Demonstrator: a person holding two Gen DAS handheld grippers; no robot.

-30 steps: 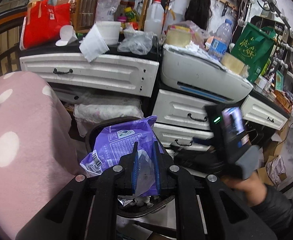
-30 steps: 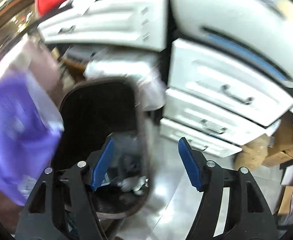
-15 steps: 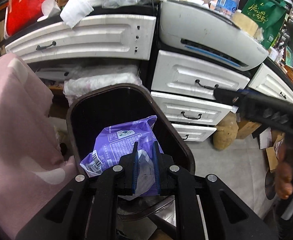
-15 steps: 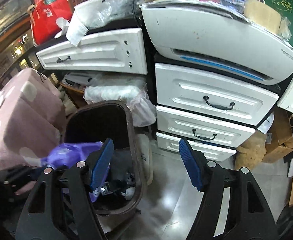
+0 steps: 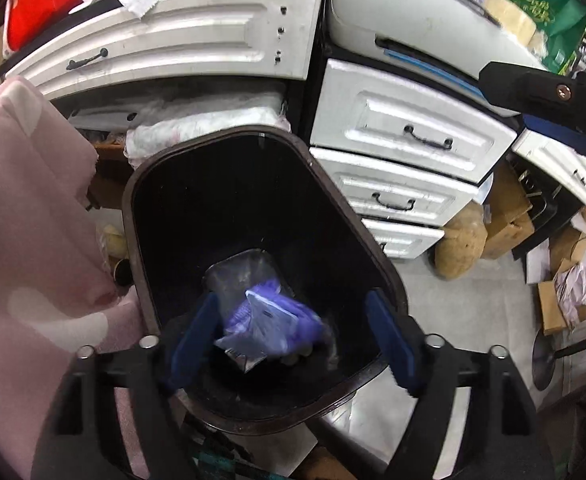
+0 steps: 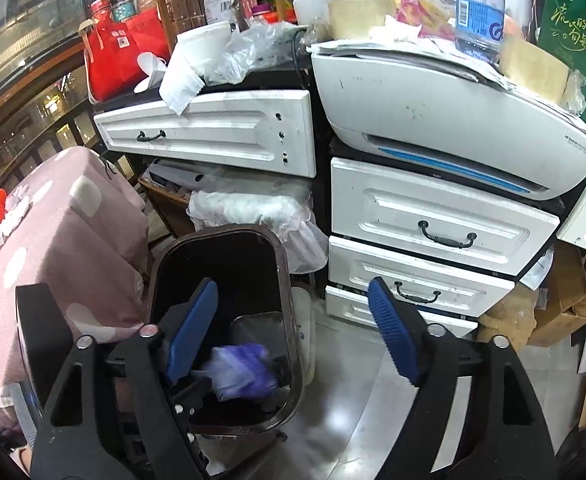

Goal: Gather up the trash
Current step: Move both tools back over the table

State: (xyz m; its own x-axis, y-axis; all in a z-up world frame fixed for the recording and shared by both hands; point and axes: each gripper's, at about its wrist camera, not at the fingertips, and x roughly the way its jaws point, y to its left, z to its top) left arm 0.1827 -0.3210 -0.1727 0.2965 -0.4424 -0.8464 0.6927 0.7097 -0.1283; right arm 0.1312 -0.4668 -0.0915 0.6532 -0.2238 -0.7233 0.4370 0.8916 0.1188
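Note:
A purple plastic packet (image 5: 269, 328) lies blurred and loose inside the black trash bin (image 5: 233, 200), above a clear plastic tray at the bottom. My left gripper (image 5: 291, 300) hangs over the bin's mouth with its jaws opening wide, and the packet sits below and between the blue pads, touching neither. The right wrist view shows the same packet (image 6: 241, 372) in the bin (image 6: 289, 280). My right gripper (image 6: 293, 284) is higher, above the bin's right rim, jaws opening, with nothing between them. Part of it crosses the left wrist view at upper right (image 5: 533, 92).
White drawers (image 6: 433, 220) and a white printer (image 6: 433, 108) stand right behind the bin under a cluttered counter. A pink spotted cloth (image 6: 65, 240) covers something to the left. Cardboard boxes (image 5: 509, 224) and a brown sack (image 5: 461, 240) lie on the grey floor to the right.
The left gripper sank toward the bin and let go of the purple packet, which dropped inside. The right gripper rose and drew back, and its jaws spread wider.

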